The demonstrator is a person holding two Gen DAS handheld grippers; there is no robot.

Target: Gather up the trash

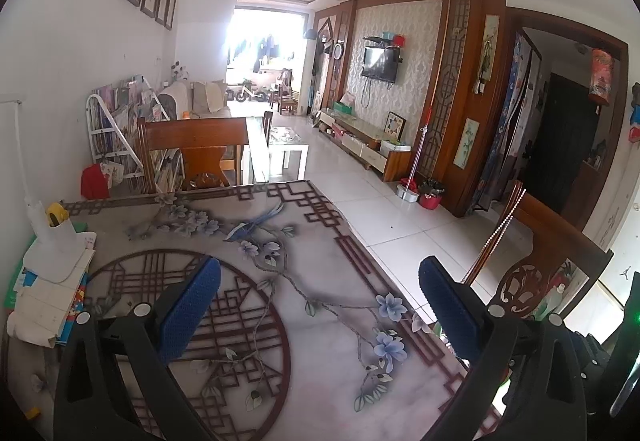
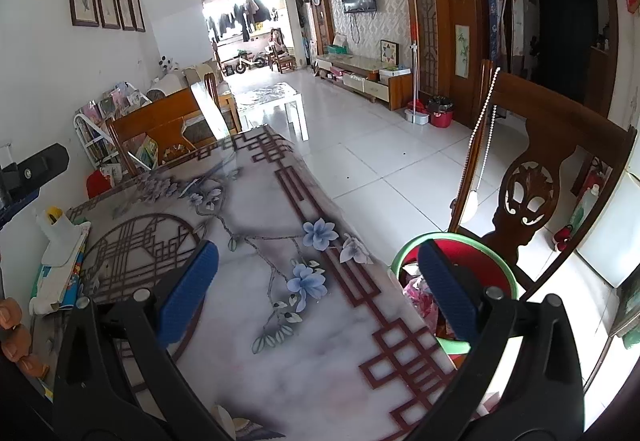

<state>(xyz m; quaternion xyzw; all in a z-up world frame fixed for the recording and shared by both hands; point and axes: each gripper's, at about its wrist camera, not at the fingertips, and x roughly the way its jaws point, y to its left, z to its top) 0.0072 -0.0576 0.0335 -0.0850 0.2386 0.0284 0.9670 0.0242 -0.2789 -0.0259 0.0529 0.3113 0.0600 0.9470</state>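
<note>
Both tools hang above the counter (image 2: pixel 256 341), a marble-look top printed with blue flowers and dark red lattice. The left hand-held gripper (image 1: pixel 320 309) has its blue pads spread wide with nothing between them, and so does the right hand-held gripper (image 2: pixel 318 291); neither carries anything.

The task's thing, the trash, appears to sit already in the bin (image 2: pixel 502 269), a red basin with a green rim standing on the floor just beside the counter's right edge, in front of the carved wooden chair (image 2: pixel 532 197). Pink and red crumpled wrappers (image 2: pixel 418 289) show inside it. That spot probably makes sense because scraps can be carried a short way off the counter's edge and let fall.

No loose litter is visible on the open middle of the counter. At the counter's left edge lies a stack of booklets and papers (image 1: pixel 52 301) with a white lamp base (image 1: pixel 56 253) on top; these look like kept belongings rather than rubbish, which may explain why they are stacked out of the way. Judging from this, the collecting looks close to finished.
</note>
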